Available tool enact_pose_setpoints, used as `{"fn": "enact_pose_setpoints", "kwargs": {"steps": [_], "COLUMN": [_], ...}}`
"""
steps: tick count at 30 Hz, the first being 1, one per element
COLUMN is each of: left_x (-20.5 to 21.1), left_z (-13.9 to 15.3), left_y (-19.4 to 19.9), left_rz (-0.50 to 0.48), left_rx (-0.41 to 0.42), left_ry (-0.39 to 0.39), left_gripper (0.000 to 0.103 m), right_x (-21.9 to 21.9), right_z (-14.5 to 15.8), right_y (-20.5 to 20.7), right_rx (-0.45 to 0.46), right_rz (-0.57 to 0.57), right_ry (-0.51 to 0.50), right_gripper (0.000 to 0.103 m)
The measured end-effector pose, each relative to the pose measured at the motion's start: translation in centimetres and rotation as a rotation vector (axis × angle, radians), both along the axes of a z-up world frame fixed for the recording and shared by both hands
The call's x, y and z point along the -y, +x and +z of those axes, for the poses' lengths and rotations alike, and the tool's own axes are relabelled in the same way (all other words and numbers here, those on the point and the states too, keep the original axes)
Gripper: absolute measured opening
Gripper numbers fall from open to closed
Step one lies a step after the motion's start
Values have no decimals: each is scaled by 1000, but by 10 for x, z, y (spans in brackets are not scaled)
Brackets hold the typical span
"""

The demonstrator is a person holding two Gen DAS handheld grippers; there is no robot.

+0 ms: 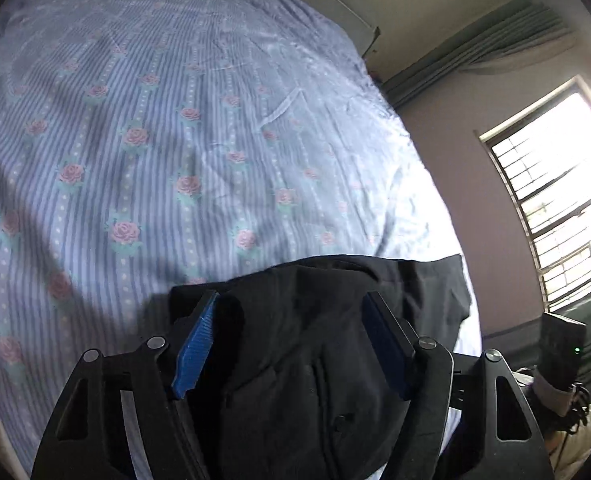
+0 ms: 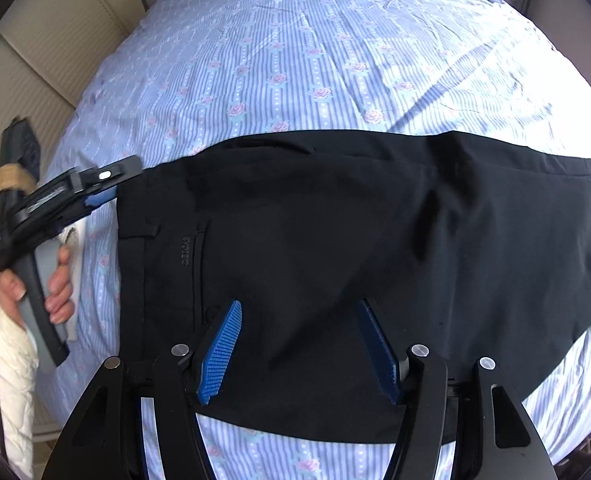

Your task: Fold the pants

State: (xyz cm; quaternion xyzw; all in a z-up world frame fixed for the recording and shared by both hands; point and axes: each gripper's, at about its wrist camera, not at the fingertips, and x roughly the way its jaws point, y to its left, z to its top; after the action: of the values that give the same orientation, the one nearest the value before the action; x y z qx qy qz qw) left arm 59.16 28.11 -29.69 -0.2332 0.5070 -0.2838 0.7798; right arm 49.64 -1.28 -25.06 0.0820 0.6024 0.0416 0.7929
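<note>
On the bed [image 2: 295,60], over the striped, rose-printed sheet, your black pants [image 2: 335,240] lay spread flat, waistband toward your left. Your left gripper [image 1: 291,340] straddled bunched cloth at the waistband, pads apart and not pinching it. Your right gripper [image 2: 295,348] hung over the pants' near edge, pads likewise spread, grasping nothing.

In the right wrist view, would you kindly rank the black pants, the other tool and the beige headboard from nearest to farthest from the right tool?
1. Black pants: directly under the right tool, between its open fingers.
2. Left tool: off to the left, at the waistband corner.
3. Beige headboard: far upper left, beyond the bed's edge.
</note>
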Motion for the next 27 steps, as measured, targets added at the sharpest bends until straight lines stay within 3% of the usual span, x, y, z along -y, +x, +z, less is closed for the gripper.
{"fn": "enact_pose_setpoints", "kwargs": {"steps": [2, 6, 8, 9, 13, 16, 18, 20, 21, 22, 24, 27], "left_x": [8, 16, 14, 14, 3, -1, 9, 8, 6, 5, 9, 28], "left_z": [-11, -40, -46, -47, -22, -29, -33, -27, -19, -8, 18, 65], "left_y": [3, 12, 15, 16, 7, 9, 12, 13, 12, 9, -1, -21], "left_rz": [-36, -21, 27, 56, 95, 128, 113, 137, 168, 204, 223, 136], "left_rx": [-48, -120, -155, -171, -122, -128, -119, -126, -118, -85, 2, 110], "left_ry": [24, 111, 143, 207, 229, 266, 341, 363, 377, 431, 536, 533], "left_gripper": [70, 69, 52, 29, 14, 14, 20, 25, 31, 44, 58, 59], "right_x": [2, -1, -4, -6, -8, -8, -8, -8, -6, -3, 8, 29], "right_z": [2, 3, 4, 6, 11, 15, 17, 17, 17, 19, 25, 37], "right_y": [-2, -1, -1, -1, -3, -7, -9, -10, -10, -11, -14, -21], "right_rx": [5, 6, 7, 9, 19, 35, 48, 52, 53, 56, 74, 108], "right_rz": [-10, -6, -1, 4, 10, 14, 10, 19, 21, 12, -16, -41], "right_ry": [13, 21, 23, 21, 15, 14, -15, -23, -25, -36, -62, -58], "right_gripper": [62, 62, 62, 62, 62, 62, 62, 62, 62, 62, 62, 62]}}
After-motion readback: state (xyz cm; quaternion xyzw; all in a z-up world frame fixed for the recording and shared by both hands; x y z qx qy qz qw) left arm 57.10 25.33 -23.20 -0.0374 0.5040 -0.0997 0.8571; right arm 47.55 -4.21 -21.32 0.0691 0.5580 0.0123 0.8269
